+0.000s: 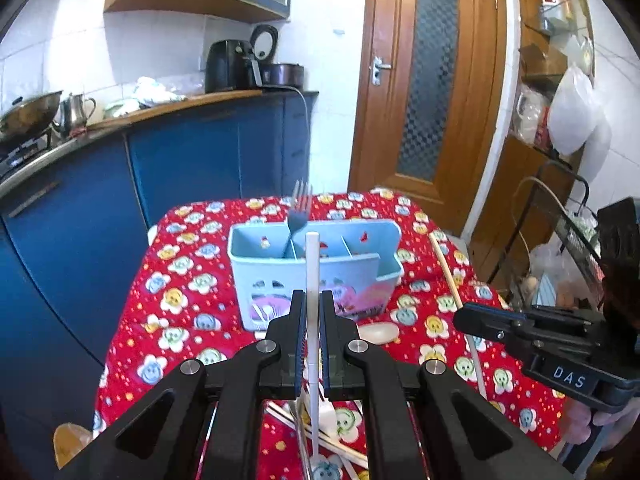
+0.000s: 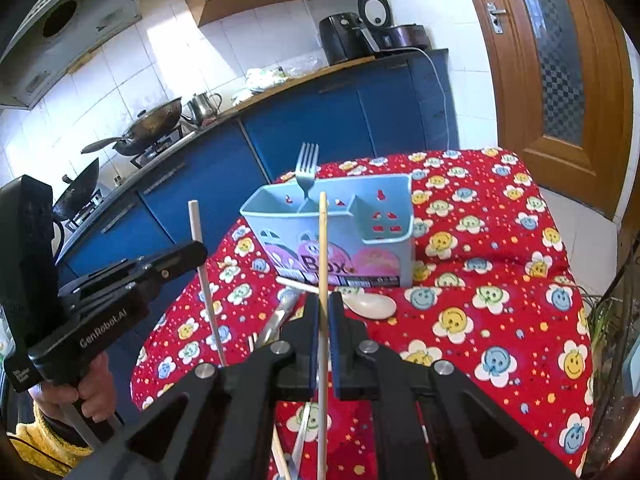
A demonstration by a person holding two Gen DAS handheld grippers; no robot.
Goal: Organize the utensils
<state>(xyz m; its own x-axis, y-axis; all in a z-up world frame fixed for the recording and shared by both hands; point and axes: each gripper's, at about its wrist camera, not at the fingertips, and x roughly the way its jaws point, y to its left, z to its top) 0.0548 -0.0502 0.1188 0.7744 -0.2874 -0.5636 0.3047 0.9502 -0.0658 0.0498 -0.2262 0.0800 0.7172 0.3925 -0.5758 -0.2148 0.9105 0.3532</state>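
The left hand-held gripper is clamped on a white chopstick that stands upright between its jaws, raised above a bench covered by a red flowered cloth. The right hand-held gripper is closed the same way on a wooden chopstick. Beyond both, near the bench's far edge, stands a pale blue utensil box with a fork upright inside; a white spoon lies just in front of it.

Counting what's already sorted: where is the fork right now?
The fork stands tines-up in the blue organizer box at the far middle of the table, in both views.
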